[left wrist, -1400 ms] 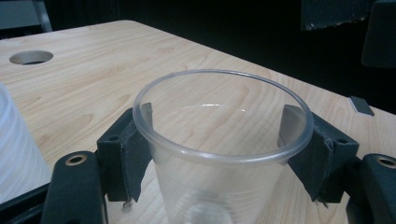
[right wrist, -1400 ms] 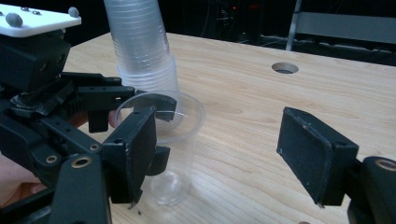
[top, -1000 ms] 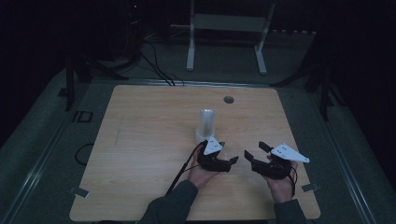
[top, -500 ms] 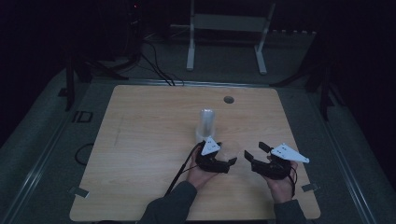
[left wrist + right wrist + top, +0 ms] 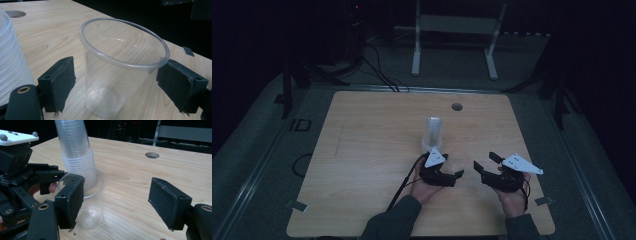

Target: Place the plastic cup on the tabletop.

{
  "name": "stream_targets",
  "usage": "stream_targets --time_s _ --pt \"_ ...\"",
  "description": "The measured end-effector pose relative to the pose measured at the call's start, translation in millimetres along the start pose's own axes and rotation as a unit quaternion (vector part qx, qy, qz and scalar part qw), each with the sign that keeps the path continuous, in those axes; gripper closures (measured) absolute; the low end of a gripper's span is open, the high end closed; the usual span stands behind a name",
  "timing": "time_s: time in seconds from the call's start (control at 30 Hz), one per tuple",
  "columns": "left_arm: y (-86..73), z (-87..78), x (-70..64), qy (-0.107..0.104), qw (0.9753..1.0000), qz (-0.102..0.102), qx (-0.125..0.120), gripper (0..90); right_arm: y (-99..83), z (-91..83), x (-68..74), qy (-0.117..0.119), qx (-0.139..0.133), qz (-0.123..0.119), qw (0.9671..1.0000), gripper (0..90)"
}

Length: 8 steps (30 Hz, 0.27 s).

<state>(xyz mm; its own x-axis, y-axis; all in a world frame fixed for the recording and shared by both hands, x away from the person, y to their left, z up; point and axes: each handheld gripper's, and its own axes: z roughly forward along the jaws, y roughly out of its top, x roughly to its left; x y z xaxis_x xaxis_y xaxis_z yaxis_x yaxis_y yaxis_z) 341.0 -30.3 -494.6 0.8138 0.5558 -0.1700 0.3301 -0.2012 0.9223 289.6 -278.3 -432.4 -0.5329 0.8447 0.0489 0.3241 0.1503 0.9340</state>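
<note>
A single clear plastic cup stands upright on the wooden table, between the jaws of my left gripper. That gripper is open, with a pad on each side of the cup. In the high view the cup is faint, between the left gripper and the right gripper. A tall stack of clear cups stands just beyond the left gripper. My right gripper is open and holds nothing. The cup sits past its left pad, in front of the stack.
A round hole is cut in the table's far side. Small tape patches lie near the front corners. A white metal stand and cables sit on the floor beyond the table. Both hands work at the front right.
The left gripper has eased very slightly to the left. The right gripper, the single cup and the stack keep their places.
</note>
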Motion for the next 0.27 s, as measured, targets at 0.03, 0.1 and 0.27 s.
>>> stream_targets --time_s 0.03,0.1,0.27 --pt "-0.2 -0.3 0.1 0.000 1.0000 -0.001 0.000 15.5 0.0 -0.1 -0.1 0.000 0.000 0.000 1.0000 28.0" --pt "-0.4 -0.4 0.1 0.000 1.0000 -0.002 0.000 15.6 0.0 -0.3 -0.1 0.000 -0.001 0.001 1.0000 28.0" --pt "-0.6 -0.6 -0.1 0.000 1.0000 0.000 -0.001 15.6 0.2 -0.3 -0.6 0.000 -0.001 0.000 1.0000 28.0"
